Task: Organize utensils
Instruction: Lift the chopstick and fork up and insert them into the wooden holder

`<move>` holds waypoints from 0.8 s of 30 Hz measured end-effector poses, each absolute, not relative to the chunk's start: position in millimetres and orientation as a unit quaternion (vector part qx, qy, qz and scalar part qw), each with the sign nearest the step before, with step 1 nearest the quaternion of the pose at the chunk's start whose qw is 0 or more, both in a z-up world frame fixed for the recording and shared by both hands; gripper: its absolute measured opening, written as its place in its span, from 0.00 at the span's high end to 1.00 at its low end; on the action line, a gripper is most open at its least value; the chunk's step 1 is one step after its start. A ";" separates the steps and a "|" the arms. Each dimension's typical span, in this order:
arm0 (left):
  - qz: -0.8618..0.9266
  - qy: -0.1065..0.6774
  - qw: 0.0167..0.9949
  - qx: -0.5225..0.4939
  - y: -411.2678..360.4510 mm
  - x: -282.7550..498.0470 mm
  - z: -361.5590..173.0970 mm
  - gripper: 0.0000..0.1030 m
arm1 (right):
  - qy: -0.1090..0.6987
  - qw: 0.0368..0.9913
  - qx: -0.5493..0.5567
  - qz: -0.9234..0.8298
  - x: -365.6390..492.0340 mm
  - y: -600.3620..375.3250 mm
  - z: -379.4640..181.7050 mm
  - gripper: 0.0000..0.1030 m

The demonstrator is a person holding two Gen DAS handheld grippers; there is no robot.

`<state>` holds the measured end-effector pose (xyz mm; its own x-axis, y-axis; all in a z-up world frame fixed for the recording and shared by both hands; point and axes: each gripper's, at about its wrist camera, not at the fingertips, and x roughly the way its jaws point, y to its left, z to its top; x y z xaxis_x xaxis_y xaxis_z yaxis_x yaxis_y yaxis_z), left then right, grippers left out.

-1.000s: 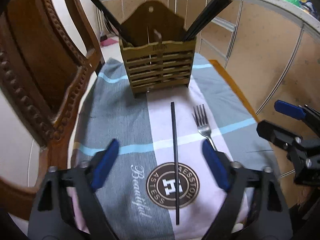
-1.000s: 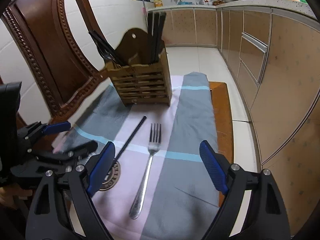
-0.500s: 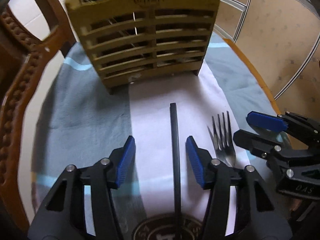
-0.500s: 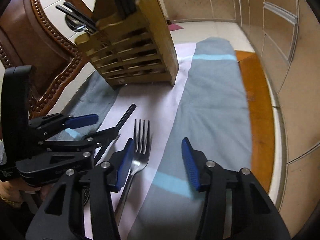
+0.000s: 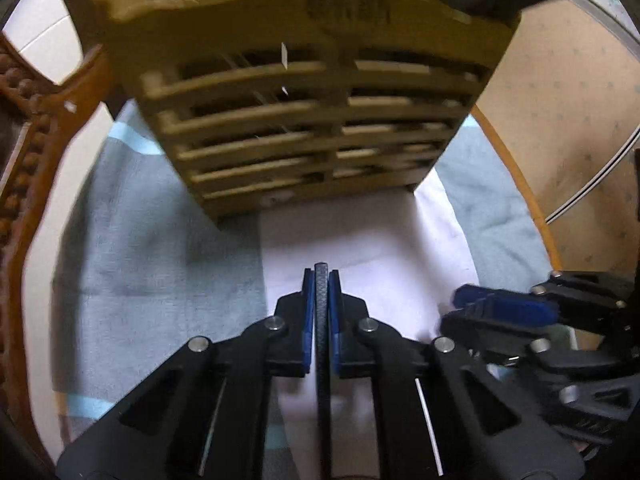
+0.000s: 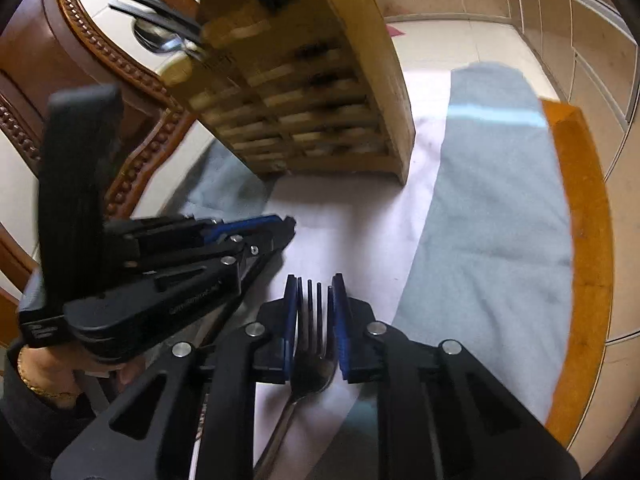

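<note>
My left gripper (image 5: 321,276) is shut on a black chopstick (image 5: 322,344) near its far end, low over the cloth. My right gripper (image 6: 314,284) is shut on the tines of a silver fork (image 6: 310,360), whose handle runs back toward me. The slatted wooden utensil holder (image 5: 304,120) stands close ahead; it also shows in the right wrist view (image 6: 312,92), holding black chopsticks and a spoon. The left gripper (image 6: 280,232) shows at the left of the right wrist view, and the right gripper (image 5: 460,304) at the right of the left wrist view.
A grey, white and pink cloth (image 6: 492,240) covers an orange-edged seat (image 6: 588,240). A carved wooden chair back (image 6: 80,52) rises to the left. Tan kitchen cabinets (image 5: 568,92) stand to the right.
Both grippers moved forward and down toward the holder and closed: the left on the chopstick, the right on the fork. Both were open half a second ago.
</note>
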<state>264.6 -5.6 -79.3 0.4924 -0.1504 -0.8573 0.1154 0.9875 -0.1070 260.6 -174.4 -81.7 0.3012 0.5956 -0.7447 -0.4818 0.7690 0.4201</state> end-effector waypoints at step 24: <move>-0.050 0.218 0.971 -0.083 72.6 97.5 145.1 0.94 | 0.264 0.938 -0.013 0.223 116.7 -199.9 89.3 0.97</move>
